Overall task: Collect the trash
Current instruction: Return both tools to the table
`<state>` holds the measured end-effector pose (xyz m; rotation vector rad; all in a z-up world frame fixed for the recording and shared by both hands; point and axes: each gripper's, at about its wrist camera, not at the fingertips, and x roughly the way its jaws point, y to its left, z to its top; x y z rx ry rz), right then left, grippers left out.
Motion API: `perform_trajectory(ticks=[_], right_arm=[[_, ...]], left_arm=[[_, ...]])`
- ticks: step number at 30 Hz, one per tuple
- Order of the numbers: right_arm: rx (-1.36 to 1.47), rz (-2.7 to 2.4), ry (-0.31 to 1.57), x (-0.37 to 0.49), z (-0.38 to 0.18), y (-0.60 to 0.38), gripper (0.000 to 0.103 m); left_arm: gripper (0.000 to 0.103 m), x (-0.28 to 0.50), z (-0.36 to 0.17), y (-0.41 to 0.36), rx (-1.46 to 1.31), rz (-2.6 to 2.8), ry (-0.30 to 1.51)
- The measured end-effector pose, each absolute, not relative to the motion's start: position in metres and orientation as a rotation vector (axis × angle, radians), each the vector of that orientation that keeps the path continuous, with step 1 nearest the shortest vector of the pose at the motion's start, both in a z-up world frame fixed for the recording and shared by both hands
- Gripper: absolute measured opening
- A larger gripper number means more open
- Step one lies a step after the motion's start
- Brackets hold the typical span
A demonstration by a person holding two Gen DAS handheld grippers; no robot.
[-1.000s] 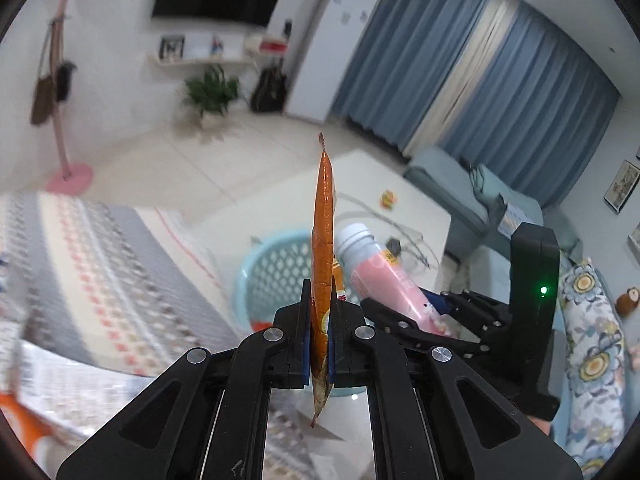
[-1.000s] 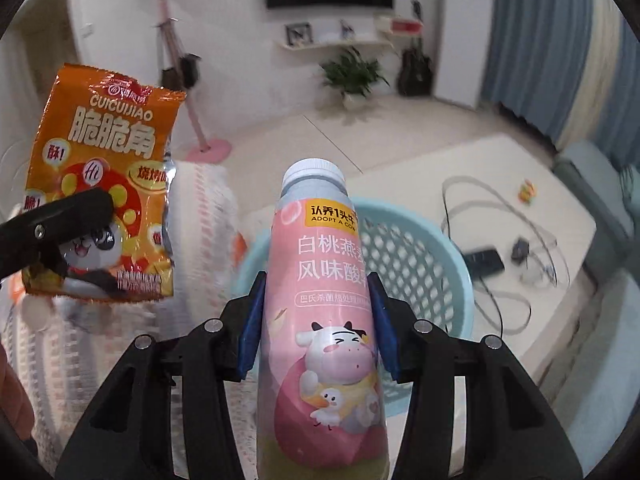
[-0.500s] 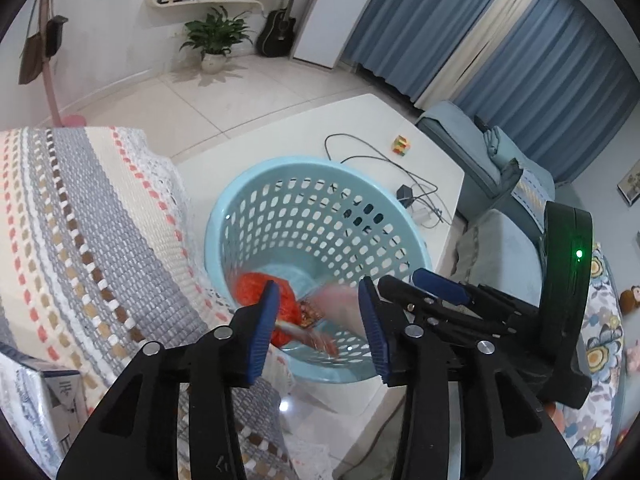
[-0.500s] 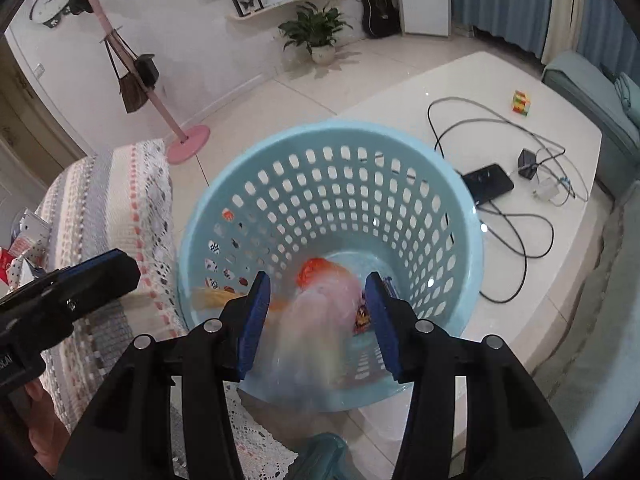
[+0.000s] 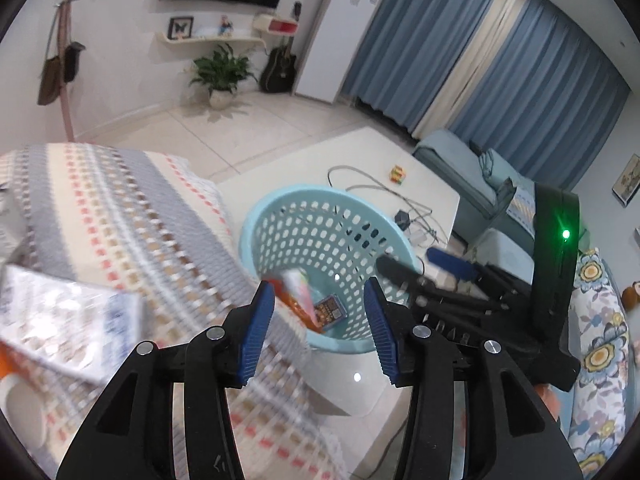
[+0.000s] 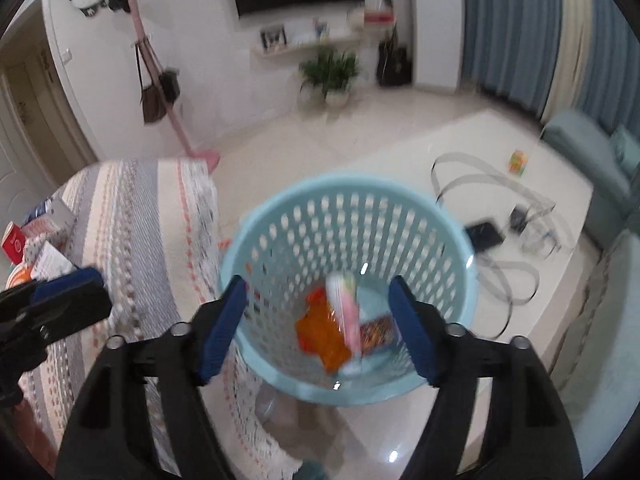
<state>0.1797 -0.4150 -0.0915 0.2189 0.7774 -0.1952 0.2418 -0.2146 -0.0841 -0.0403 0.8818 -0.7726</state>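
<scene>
A light blue perforated basket (image 5: 256, 220) (image 6: 348, 180) stands on the floor beside a cloth-covered surface. Inside it lie an orange snack bag (image 6: 320, 332) (image 5: 286, 300), a pink drink bottle (image 6: 346, 316) (image 5: 298, 282) and a dark wrapper (image 6: 378, 330) (image 5: 330, 310). My left gripper (image 5: 317, 288) hangs over the basket's near rim, its jaws opening with nothing between them. My right gripper (image 6: 318, 280) is above the basket too, its jaws opening wide and empty. It also shows at the right of the left wrist view as the right gripper (image 5: 424, 264).
A striped knitted cloth (image 5: 120, 220) covers the surface on the left, with a patterned pack (image 5: 68, 320), a red cup (image 6: 14, 244) and paper items on it. Beyond the basket a white low table (image 5: 360, 152) holds cables, a black device (image 6: 484, 234) and a small cube (image 5: 397, 174). A sofa (image 5: 480, 184) stands at the right.
A second ago the left gripper pinched the orange snack bag and the right held the pink bottle above the basket. Both were let go, now lie in the basket, and the jaws stand wider.
</scene>
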Motion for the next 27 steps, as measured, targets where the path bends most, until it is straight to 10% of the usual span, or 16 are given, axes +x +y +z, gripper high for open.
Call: perform_trajectory(ticks=[27], right_arm=[[-0.087, 0.431, 0.681, 0.187, -0.028, -0.128, 0.079]], left_arm=[[0.071, 0.188, -0.039, 0.166, -0.271, -0.115, 0.705]])
